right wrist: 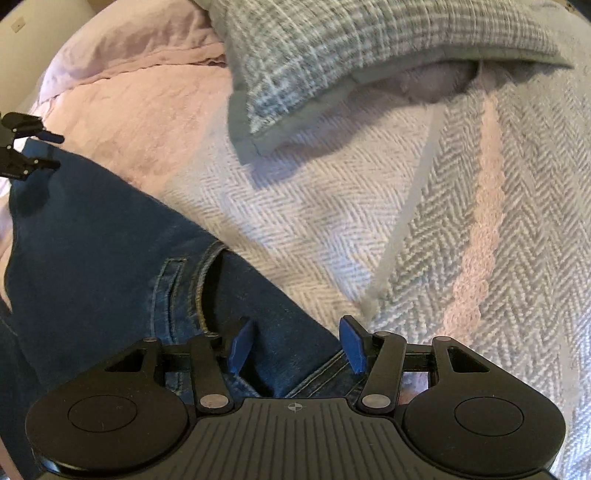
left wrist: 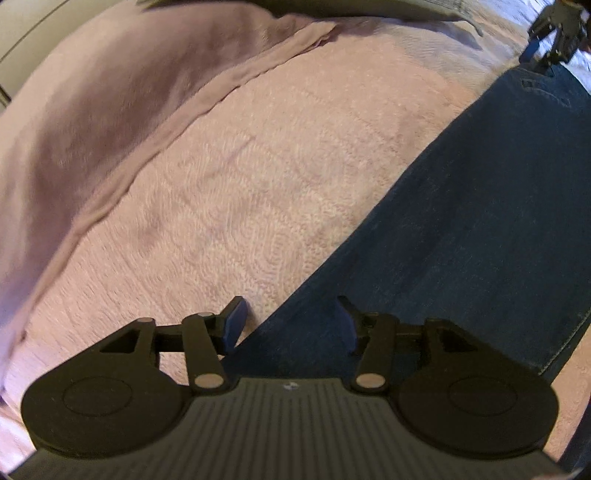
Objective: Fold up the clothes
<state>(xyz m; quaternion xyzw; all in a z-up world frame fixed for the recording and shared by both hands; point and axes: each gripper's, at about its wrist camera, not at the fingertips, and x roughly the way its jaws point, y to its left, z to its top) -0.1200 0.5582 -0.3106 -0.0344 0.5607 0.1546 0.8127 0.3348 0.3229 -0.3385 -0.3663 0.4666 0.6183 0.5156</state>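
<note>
A pair of dark blue jeans (left wrist: pixel 461 221) lies flat on the bed and runs diagonally from the bottom centre to the top right of the left wrist view. My left gripper (left wrist: pixel 291 325) hangs open just above one long edge of the leg, its left pad over the bedspread and its right pad over denim. In the right wrist view the jeans (right wrist: pixel 92 240) show a pocket and stitched seams. My right gripper (right wrist: pixel 297 345) is open over that pocket end, with denim beneath the gap and no pad pressing on it. Each gripper shows small in the other's view, right (left wrist: pixel 554 33) and left (right wrist: pixel 33 147).
A pink quilted bedspread (left wrist: pixel 240 203) covers the bed, with a lilac sheet fold (left wrist: pixel 92 110) along its left side. A grey plaid pillow (right wrist: pixel 351 55) lies over a grey and white herringbone blanket (right wrist: pixel 461 221) to the right of the jeans.
</note>
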